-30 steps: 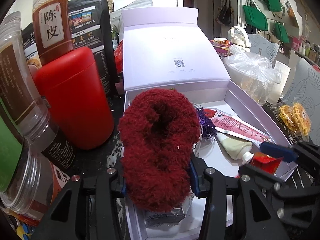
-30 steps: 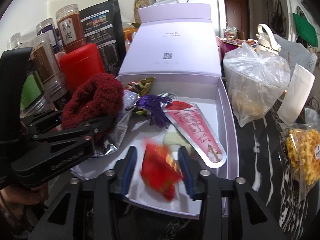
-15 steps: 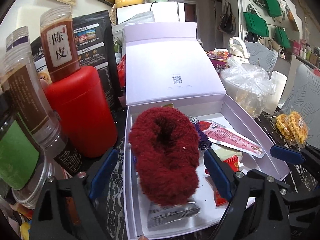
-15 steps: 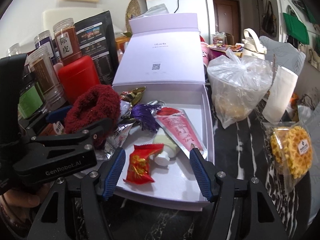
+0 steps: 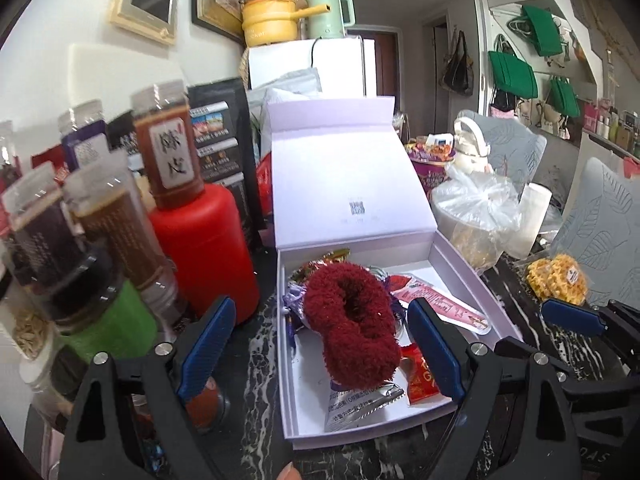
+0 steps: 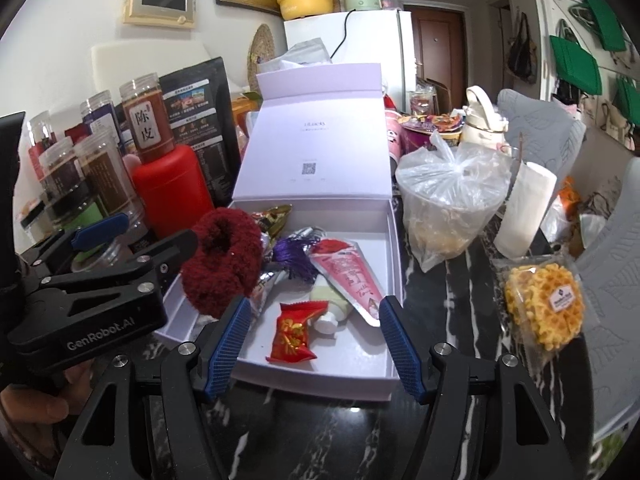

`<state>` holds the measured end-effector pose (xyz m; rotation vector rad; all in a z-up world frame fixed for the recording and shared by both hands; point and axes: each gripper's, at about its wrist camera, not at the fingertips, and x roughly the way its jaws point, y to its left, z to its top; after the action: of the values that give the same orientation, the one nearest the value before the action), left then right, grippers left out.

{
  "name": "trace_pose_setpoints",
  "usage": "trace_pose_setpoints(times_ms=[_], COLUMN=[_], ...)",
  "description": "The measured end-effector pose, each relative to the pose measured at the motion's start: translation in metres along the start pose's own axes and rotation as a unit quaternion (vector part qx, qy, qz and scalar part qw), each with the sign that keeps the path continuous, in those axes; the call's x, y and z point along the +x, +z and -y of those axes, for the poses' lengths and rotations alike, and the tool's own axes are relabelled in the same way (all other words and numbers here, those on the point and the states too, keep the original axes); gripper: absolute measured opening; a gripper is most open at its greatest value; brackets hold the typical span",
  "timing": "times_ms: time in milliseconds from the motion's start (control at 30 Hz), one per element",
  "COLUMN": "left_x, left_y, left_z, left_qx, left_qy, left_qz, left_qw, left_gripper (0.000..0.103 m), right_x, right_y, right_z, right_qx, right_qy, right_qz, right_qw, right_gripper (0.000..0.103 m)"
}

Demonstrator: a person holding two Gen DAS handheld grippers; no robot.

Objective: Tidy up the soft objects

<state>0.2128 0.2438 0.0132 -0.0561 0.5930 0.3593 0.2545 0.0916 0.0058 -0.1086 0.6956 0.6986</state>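
On the dark marble table (image 6: pixel 452 280) stands an open white box (image 6: pixel 394 248) with a red fluffy sock (image 5: pixel 352 320) inside. The left gripper (image 5: pixel 320 344) and the right gripper (image 6: pixel 314 340) both stand open and hold nothing.

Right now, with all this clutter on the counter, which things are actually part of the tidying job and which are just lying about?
Part of the job:
- fluffy red sock
- red candy packet
- white box, lid open
- left gripper and right gripper, jaws open, empty

Just lying about:
- red canister
- spice jars
- plastic bag
- waffle snack
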Motion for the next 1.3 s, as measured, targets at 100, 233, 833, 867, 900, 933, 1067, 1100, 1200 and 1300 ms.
trace_pose_setpoints(times_ms=[100,233,833,867,900,933,1067,1100,1200,1300], left_x=[-0.023,-0.056,-0.182,-0.187,-0.190,-0.194,-0.207,-0.209,-0.215,-0.221], left_y=[0.005,0.009,-0.011,-0.014,-0.016,-0.020,-0.035,-0.038,-0.048,-0.058], left_z=[-0.005,-0.011,-0.018,-0.017,-0.017,-0.016,-0.017,-0.018,-0.018,-0.017], left_qx=[-0.004,-0.008,-0.013,-0.011,-0.010,-0.008,-0.011,-0.013,-0.018,-0.017], left_qy=[0.004,0.005,0.019,0.021,0.022,0.024,0.030,0.028,0.024,0.029], left_qz=[0.015,0.028,0.083,0.084,0.084,0.084,0.083,0.082,0.075,0.075], left_qw=[0.9999,0.9996,0.9963,0.9962,0.9962,0.9961,0.9961,0.9962,0.9967,0.9966], left_gripper=[0.089,0.089,0.102,0.102,0.102,0.102,0.102,0.102,0.102,0.102], right_x=[-0.018,-0.046,-0.173,-0.177,-0.180,-0.183,-0.189,-0.190,-0.191,-0.195], right_y=[0.002,0.003,-0.029,-0.033,-0.036,-0.040,-0.058,-0.062,-0.073,-0.086], right_z=[-0.006,-0.016,-0.058,-0.058,-0.058,-0.058,-0.061,-0.061,-0.062,-0.063], right_qx=[-0.005,-0.013,-0.050,-0.046,-0.044,-0.042,-0.037,-0.037,-0.034,-0.033], right_qy=[-0.003,-0.008,-0.017,-0.018,-0.018,-0.017,-0.017,-0.018,-0.022,-0.021], right_qz=[0.012,0.028,0.108,0.108,0.108,0.109,0.101,0.099,0.095,0.092], right_qw=[1.000,0.999,0.993,0.993,0.993,0.993,0.994,0.994,0.995,0.995], right_gripper=[0.067,0.067,0.082,0.083,0.083,0.083,0.083,0.083,0.083,0.083])
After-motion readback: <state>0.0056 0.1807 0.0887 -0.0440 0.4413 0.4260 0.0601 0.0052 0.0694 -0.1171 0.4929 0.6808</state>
